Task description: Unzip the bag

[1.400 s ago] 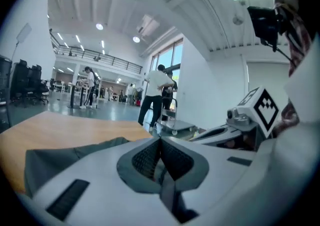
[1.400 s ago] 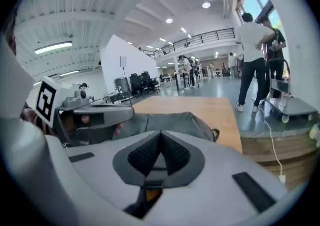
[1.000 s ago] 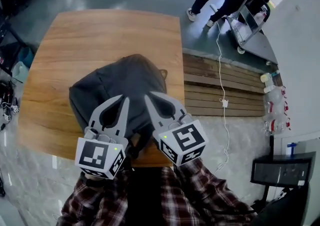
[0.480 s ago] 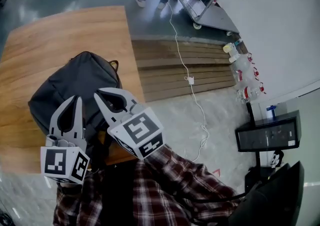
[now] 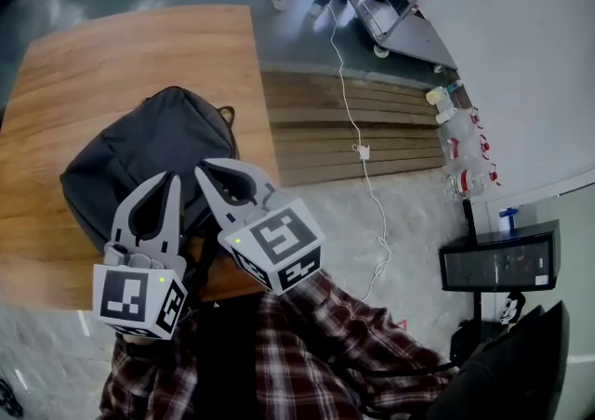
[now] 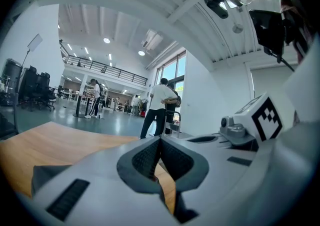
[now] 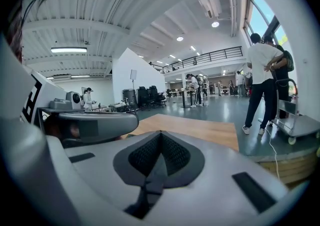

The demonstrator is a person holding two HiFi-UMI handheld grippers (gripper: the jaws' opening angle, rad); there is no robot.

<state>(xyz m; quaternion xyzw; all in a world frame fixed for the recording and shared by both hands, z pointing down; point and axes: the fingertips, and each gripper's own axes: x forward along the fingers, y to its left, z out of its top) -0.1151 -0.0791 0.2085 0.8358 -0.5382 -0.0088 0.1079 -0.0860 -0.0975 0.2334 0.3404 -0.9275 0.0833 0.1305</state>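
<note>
A dark grey backpack (image 5: 149,153) lies on the wooden table (image 5: 121,56), close to its near right corner. In the head view both grippers hover side by side over the bag's near part. My left gripper (image 5: 173,177) is shut, its tips meeting with nothing between them (image 6: 160,139). Just to its right, my right gripper (image 5: 201,167) is also shut and holds nothing (image 7: 160,133). No zipper pull shows in any view; the grippers hide the bag's near edge.
Right of the table a slatted wooden platform (image 5: 353,130) carries a white cable (image 5: 358,144). Bottles (image 5: 460,144) stand by the white wall, and a black box (image 5: 497,265) sits lower right. People and a wheeled cart (image 5: 390,0) are beyond the table.
The head view has swung to the right, so the table and bag now sit further left. Both grippers stay shut over the bag's near part, close together as before.
</note>
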